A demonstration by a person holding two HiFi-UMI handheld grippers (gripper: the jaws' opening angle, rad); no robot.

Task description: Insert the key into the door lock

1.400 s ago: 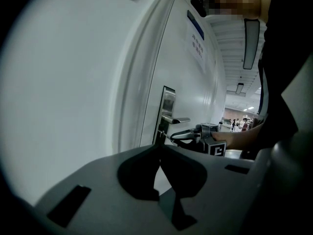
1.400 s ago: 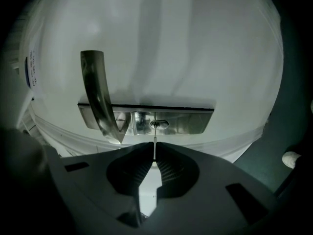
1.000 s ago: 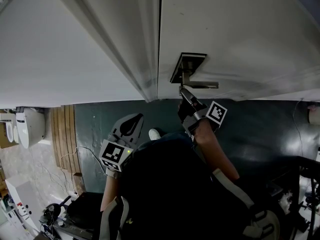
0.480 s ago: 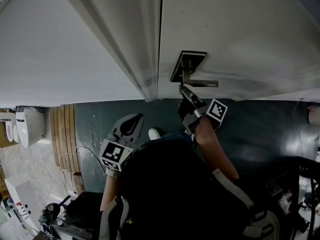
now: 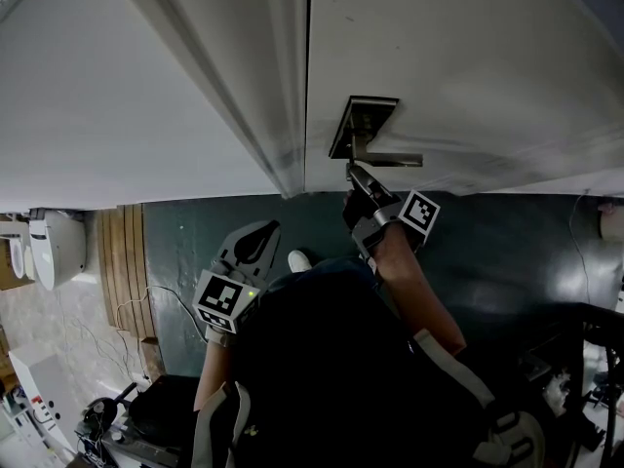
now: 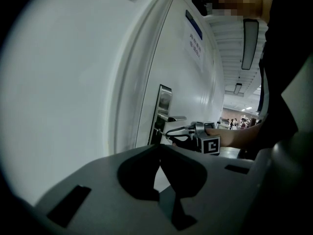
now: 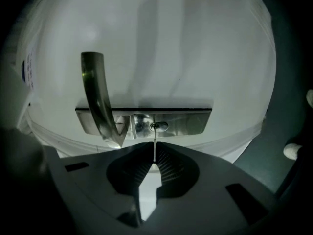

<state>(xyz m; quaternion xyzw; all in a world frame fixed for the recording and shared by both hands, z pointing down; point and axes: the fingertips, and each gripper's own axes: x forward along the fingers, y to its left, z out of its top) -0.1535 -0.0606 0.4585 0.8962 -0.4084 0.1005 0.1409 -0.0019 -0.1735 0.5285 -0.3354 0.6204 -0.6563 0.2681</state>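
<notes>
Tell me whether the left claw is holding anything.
No, the left claw has its jaws closed together with nothing between them.

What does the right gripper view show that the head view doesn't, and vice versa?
Only the right gripper view: the key, pinched edge-on in the fingers, its tip at the keyhole. Only the head view: the left gripper, held low and away from the door. Both: the door, handle and lock plate.

No legible text anywhere. Only a blue-headed notice [image 6: 194, 39] stuck on the door [image 6: 178, 94], its print too small to read.
</notes>
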